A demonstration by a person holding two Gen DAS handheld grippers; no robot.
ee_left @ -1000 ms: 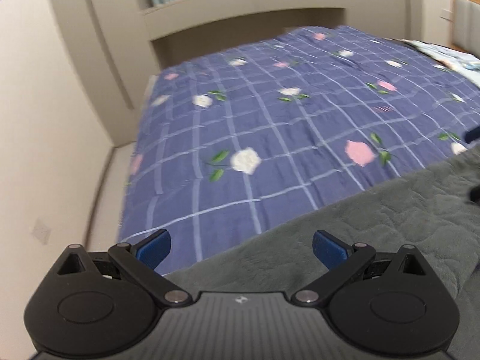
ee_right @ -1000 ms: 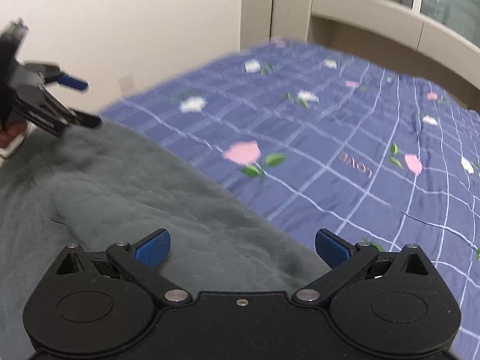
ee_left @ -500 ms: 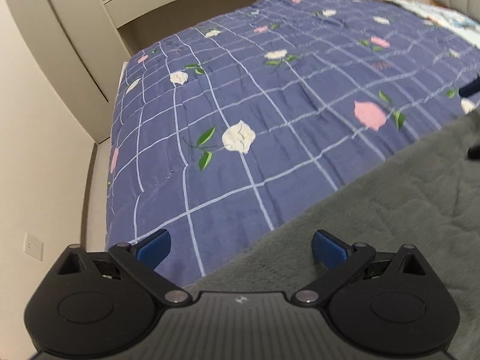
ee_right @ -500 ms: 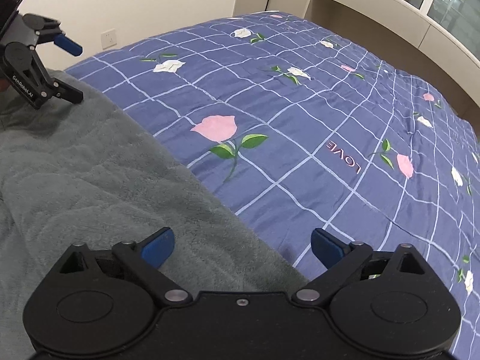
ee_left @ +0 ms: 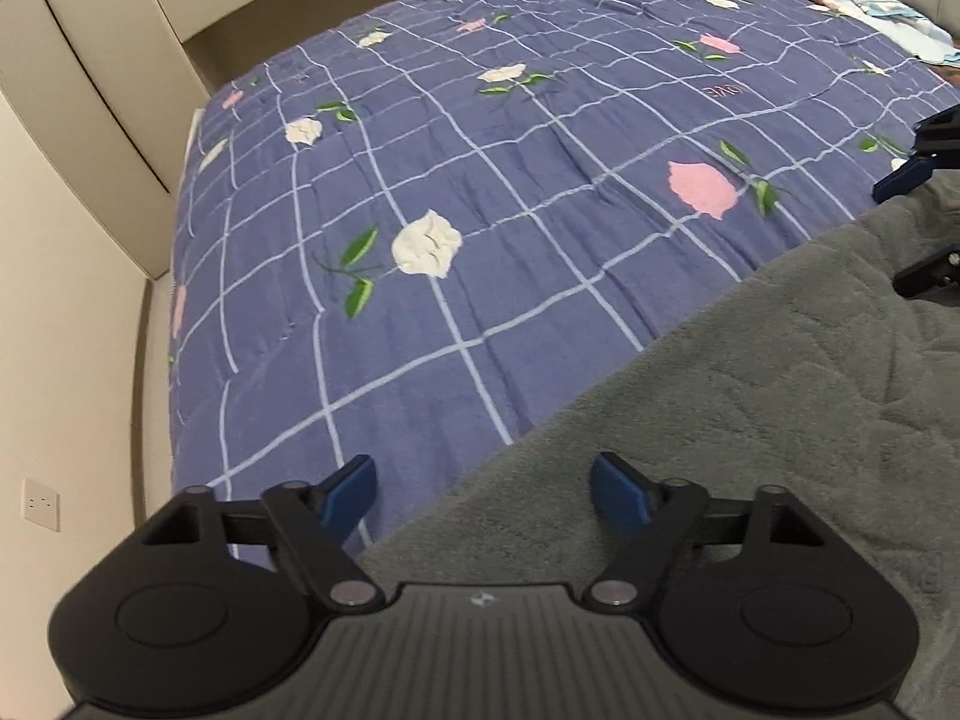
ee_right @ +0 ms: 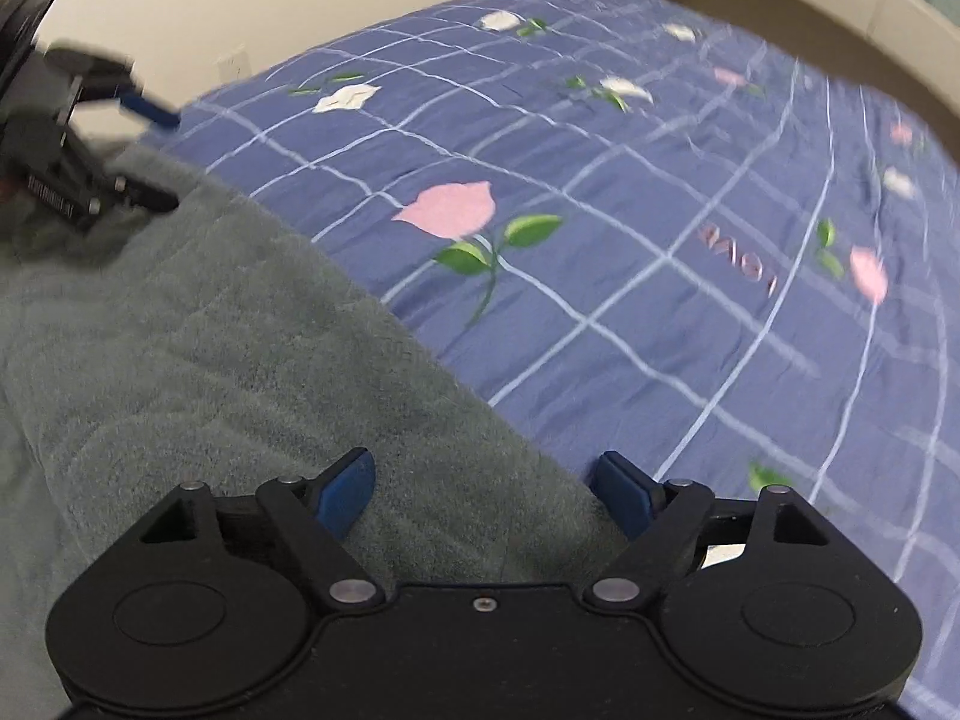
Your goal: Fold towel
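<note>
Left tongs [ee_left: 483, 483] spread wide and empty, right tongs [ee_right: 483, 480] likewise released, both over a grey towel [ee_left: 750, 420] edge, lying on a blue floral bedspread [ee_left: 480, 180].

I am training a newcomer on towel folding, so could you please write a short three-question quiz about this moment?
1. True or false: the left claw is shut on the grey-green fluffy towel.
2. What does the towel lie on? A) bare wooden floor B) blue checked bedspread with printed roses C) white desk
3. Fill in: the edge of the towel runs between the blue fingers of the right claw, whose fingers stand ____.

Key: 1 false, both claws are open; 2 B, the bedspread; 3 apart.
</note>
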